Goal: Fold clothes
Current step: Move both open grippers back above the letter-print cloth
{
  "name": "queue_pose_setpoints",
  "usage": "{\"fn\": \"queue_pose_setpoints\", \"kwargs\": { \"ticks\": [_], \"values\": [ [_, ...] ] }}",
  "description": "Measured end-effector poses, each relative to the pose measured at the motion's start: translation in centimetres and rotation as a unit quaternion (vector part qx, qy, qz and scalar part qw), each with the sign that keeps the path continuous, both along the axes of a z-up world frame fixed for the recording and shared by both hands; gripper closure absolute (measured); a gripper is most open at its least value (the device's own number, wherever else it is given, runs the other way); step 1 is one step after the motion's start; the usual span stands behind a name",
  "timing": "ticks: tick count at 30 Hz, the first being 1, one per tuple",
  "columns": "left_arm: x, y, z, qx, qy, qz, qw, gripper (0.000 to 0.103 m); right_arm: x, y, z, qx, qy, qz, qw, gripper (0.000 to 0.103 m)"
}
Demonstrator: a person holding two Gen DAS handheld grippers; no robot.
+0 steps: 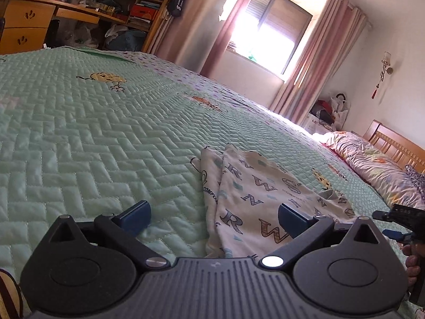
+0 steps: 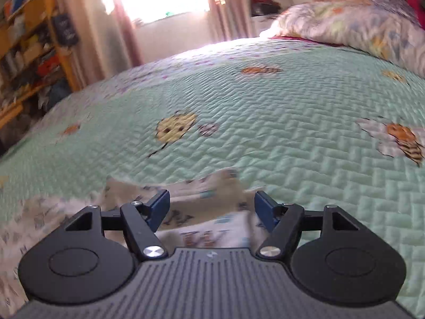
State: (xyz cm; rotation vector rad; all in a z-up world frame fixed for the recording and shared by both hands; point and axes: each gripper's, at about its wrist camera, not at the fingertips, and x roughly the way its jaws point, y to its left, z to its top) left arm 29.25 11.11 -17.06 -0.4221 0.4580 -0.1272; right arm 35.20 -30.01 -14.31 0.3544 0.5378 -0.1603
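1. We find the garment (image 1: 255, 202), a white piece printed with large letters, lying on the bed quilt (image 1: 93, 138) in the lower centre-right of the left wrist view. It appears partly folded, with one layered edge running up its left side.

2. In the right wrist view the same garment (image 2: 202, 212) fills the lower left and lower centre, blurred, with a raised corner near the middle of the frame.

3. The left gripper (image 1: 213, 216) has its fingers (image 1: 135, 216) spread wide and holding nothing. One finger sits over bare quilt and the other over the cloth, so the garment's left edge runs between them.

4. The right gripper (image 2: 212, 211) also has its fingers (image 2: 159, 210) apart and empty, with cloth visible between and beneath them. We cannot tell whether the pads touch the fabric.

5. Risk: closing the left fingers in this position may pinch quilt together with cloth, or take only the top layer, and the fold would open on lifting.

6. Risk: the right view is smeared, which we judge to mean a moving hand. A closure made at speed may miss the corner or drag it, wrinkling the layers.

7. Risk: the right gripper appears at the right edge of the left view (image 1: 398, 220), close by. Uneven pulls from the two would skew the fold line.

8. The pillow (image 1: 372, 162), at the right of the left view, lies well apart and poses no obstruction.
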Motion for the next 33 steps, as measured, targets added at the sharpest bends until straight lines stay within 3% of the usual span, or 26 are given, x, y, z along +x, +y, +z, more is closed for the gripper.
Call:
{"fn": "queue_pose_setpoints", "kwargs": {
  "ticks": [5, 8, 10, 11, 13, 15, 18, 21, 24, 27, 30, 33],
  "values": [
    [0.1, 0.2, -0.1, -0.006, -0.002, 0.0, 1.0, 0.001, -0.6, 1.4, 1.9, -0.01, -0.023, 0.069, 0.997, 0.03],
    [0.0, 0.3, -0.2, -0.009, -0.003, 0.0, 1.0, 0.001, 2.5, 2.7, 0.6, -0.019, 0.037, 0.134, 0.99, 0.031],
    [-0.1, 0.3, -0.3, -0.011, -0.003, 0.0, 0.9999, 0.001, 4.1, 1.2, -0.4, -0.083, 0.075, 0.067, 0.992, 0.035],
    [-0.1, 0.3, -0.4, -0.012, -0.004, -0.001, 0.9999, 0.001, 4.0, -0.2, -0.5, -0.087, 0.077, 0.018, 0.993, 0.033],
    [-0.1, 0.5, -0.5, -0.017, -0.005, -0.001, 0.9998, 0.001, 2.1, -3.0, 0.2, -0.042, 0.053, -0.056, 0.996, 0.034],
    [0.0, 0.7, -0.7, -0.023, -0.006, -0.001, 0.9997, 0.001, -0.1, -2.0, 1.4, -0.028, 0.013, -0.014, 0.999, 0.034],
    [0.0, 0.8, -0.7, -0.023, -0.006, -0.001, 0.9997, 0.001, -0.6, 3.9, 2.1, -0.068, -0.011, 0.119, 0.991, 0.031],
    [-0.1, 0.8, -0.7, -0.024, -0.005, -0.001, 0.9997, 0.001, 1.9, 7.6, 0.9, -0.094, 0.023, 0.205, 0.974, 0.029],
    [-0.2, 0.8, -0.8, -0.025, -0.006, -0.001, 0.9997, 0.001, 5.1, 4.8, 0.0, -0.134, 0.07, 0.122, 0.981, 0.03],
    [-0.1, 1.1, -1.0, -0.032, -0.01, -0.002, 0.9995, 0.001, 4.2, -0.1, 1.4, -0.093, 0.066, -0.014, 0.993, 0.03],
    [-0.1, 1.2, -1.1, -0.036, -0.01, -0.002, 0.9993, 0.001, 0.4, 1.3, 2.5, -0.082, 0.028, 0.062, 0.994, 0.029],
    [-0.1, 1.3, -1.1, -0.037, -0.01, -0.001, 0.9993, 0.001, -3.4, 5.2, 1.2, -0.119, 0.043, 0.19, 0.974, 0.024]
  ]
}}
